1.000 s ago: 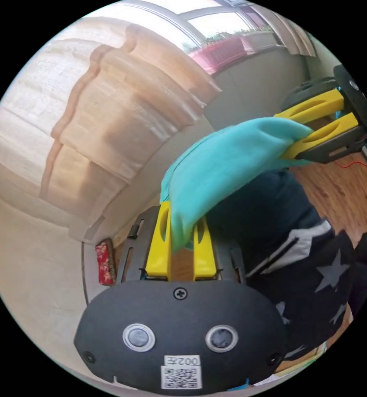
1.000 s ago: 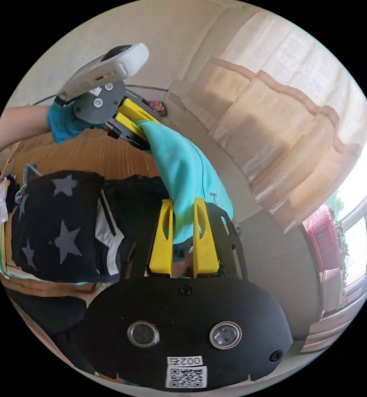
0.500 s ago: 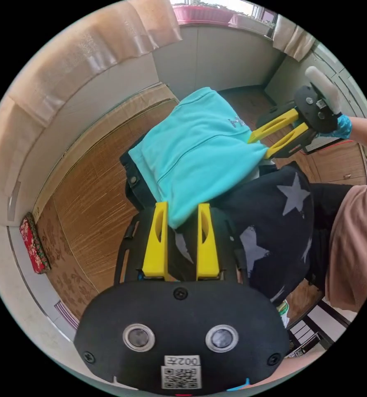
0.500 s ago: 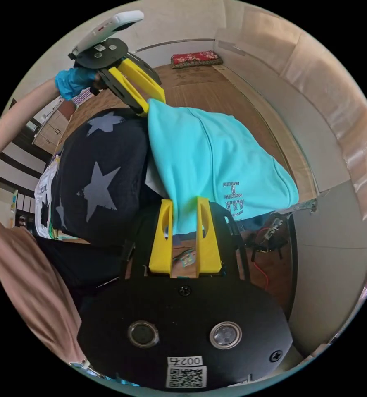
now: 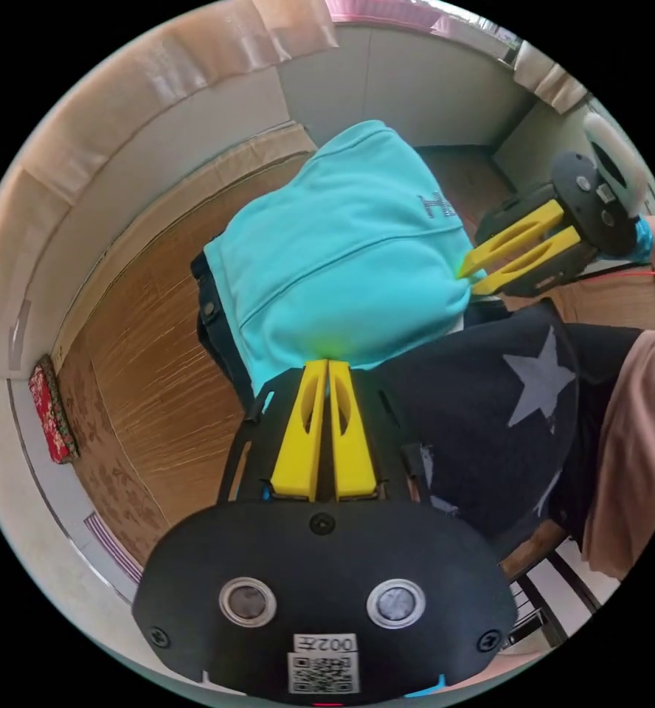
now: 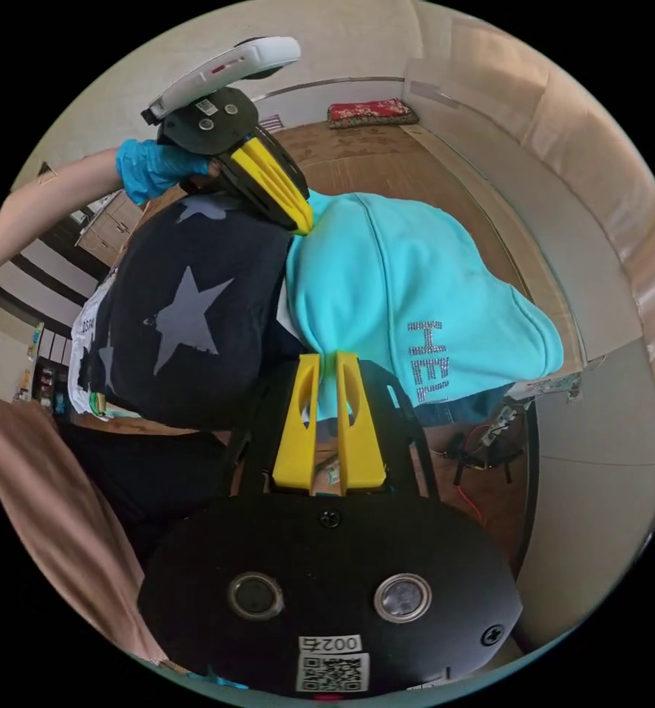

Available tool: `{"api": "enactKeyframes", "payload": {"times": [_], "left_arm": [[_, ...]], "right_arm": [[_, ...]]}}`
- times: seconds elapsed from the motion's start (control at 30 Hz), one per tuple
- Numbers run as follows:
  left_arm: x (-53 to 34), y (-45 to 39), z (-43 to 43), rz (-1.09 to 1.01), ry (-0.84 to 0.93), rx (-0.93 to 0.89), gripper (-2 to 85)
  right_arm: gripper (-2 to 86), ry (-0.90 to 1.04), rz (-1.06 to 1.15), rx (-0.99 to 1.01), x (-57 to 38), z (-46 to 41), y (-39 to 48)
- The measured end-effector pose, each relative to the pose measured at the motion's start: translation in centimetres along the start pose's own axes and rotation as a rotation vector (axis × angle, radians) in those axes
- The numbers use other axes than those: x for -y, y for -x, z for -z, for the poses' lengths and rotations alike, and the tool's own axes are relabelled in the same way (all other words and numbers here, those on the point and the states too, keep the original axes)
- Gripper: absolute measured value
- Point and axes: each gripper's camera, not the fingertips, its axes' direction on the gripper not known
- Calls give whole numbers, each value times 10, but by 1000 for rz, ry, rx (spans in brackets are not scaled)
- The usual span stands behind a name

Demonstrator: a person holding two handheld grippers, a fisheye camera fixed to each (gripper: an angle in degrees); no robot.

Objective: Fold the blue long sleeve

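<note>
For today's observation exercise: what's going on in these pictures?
A person holds a claw in each hand, folding a blue long sleeve. The left claw and the right claw each pinch an edge of it. It lies folded over a dark star-print garment on a wooden table.

right hand-held gripper (image 6: 327,359): jaws pinch blue long sleeve (image 6: 409,295) edge | left hand-held gripper (image 6: 303,221): closed at opposite edge

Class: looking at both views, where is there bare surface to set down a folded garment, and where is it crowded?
Free: the wood surface between the blue top and the pale border by the wall, up to the red cushion. Crowded: the star garment lies right beside the blue top, with both grippers at the top's edge.
</note>
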Motion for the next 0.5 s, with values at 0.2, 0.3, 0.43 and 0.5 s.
{"api": "enactKeyframes", "payload": {"times": [0.2, 0.3, 0.43, 0.5], "left_arm": [[2, 13, -16, 43, 34, -43, -9], [-6, 18, -11, 65, 21, -69, -9], [-20, 17, -6, 111, -15, -70, -9], [-27, 13, -3, 125, -31, -60, -9]], "right_arm": [[45, -25, -13, 1, -17, -14, 0], [44, -3, 7, 29, -26, -7, -2], [25, 21, 6, 43, -48, -6, -7], [17, 34, -14, 60, -52, -7, -10]]}}
